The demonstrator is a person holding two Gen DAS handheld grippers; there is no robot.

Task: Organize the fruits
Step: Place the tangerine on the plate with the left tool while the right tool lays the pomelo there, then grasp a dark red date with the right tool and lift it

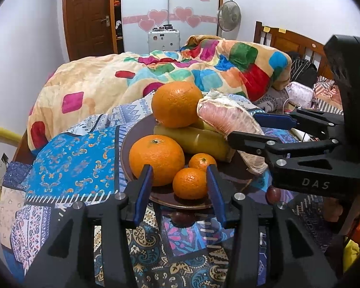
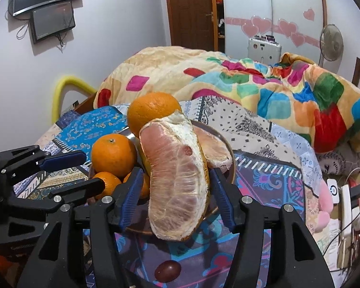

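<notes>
My left gripper [image 1: 180, 182] stands open around a small orange [image 1: 190, 183] on the plate [image 1: 136, 132]; my right gripper [image 2: 175, 192] stands open astride the pomelo wedge [image 2: 177, 187], pads not pressing.
</notes>
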